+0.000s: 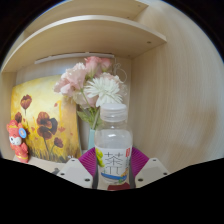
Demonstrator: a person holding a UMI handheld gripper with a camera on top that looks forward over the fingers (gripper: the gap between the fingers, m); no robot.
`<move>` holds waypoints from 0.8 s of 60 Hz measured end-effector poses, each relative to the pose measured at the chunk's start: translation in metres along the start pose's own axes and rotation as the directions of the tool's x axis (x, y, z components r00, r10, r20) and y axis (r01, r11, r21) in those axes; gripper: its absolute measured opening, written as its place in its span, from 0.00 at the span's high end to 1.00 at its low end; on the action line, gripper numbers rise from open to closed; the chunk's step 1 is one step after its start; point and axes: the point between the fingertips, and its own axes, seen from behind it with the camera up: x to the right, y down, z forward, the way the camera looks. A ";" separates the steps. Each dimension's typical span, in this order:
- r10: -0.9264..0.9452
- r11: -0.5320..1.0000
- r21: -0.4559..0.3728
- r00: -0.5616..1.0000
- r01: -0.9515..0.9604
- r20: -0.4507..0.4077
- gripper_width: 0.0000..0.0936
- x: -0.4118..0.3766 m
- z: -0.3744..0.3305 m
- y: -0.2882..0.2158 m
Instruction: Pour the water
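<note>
A clear plastic bottle (pixel 114 145) with a white cap and a white-and-green label stands upright between my gripper's (pixel 113 163) two fingers. The magenta pads (pixel 89 160) press against its label on both sides, so the gripper is shut on the bottle. The bottle's base is hidden below the fingers. Just beyond the bottle stands a clear glass vase (pixel 92 118) holding pink and white flowers (pixel 92 82).
A wooden shelf (pixel 90 35) runs overhead, with a wooden side wall (pixel 180 90) to the right. A yellow picture with red poppies (pixel 42 120) leans at the back left. A small orange figurine (pixel 16 140) stands in front of it.
</note>
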 end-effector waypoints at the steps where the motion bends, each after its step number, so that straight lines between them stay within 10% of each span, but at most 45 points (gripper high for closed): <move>1: 0.007 1.000 -0.007 1.000 -0.007 -0.005 0.55 0.004 0.003 0.006; 35: 0.032 0.997 -0.071 0.999 -0.031 0.009 0.53 0.017 0.043 0.124; 48: 0.047 0.996 -0.074 0.999 -0.046 0.011 0.34 0.021 0.039 0.130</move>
